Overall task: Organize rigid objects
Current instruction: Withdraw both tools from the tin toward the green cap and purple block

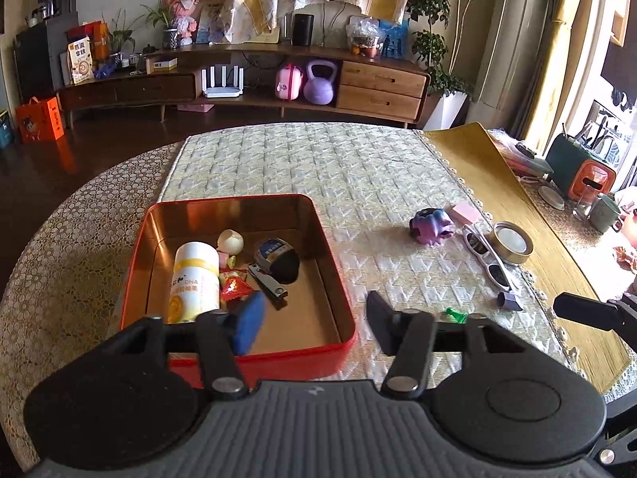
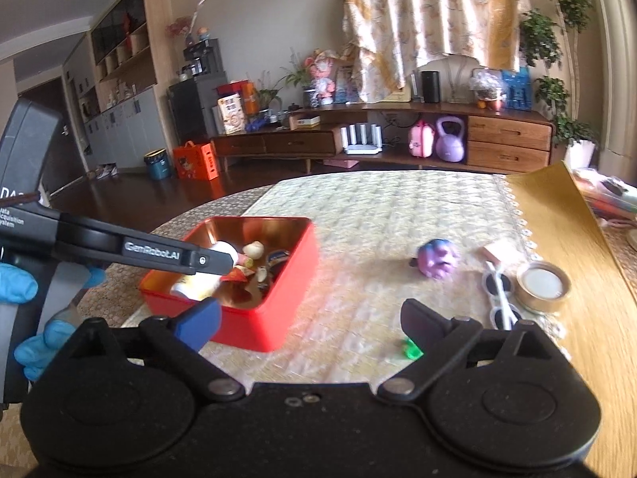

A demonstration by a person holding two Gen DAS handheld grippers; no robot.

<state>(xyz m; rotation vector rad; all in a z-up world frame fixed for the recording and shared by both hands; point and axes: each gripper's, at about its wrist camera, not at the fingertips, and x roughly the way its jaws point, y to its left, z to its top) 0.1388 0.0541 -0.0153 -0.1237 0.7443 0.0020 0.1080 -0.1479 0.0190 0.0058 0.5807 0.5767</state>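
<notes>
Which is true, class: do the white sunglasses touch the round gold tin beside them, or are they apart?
Cannot tell. In the left wrist view the white sunglasses lie right against the round gold tin, with no visible gap, but actual contact is not plain; the right wrist view is blurred.

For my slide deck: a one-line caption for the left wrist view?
Open left gripper over red tin holding bottle and clippers; toy, sunglasses wait outside.
</notes>
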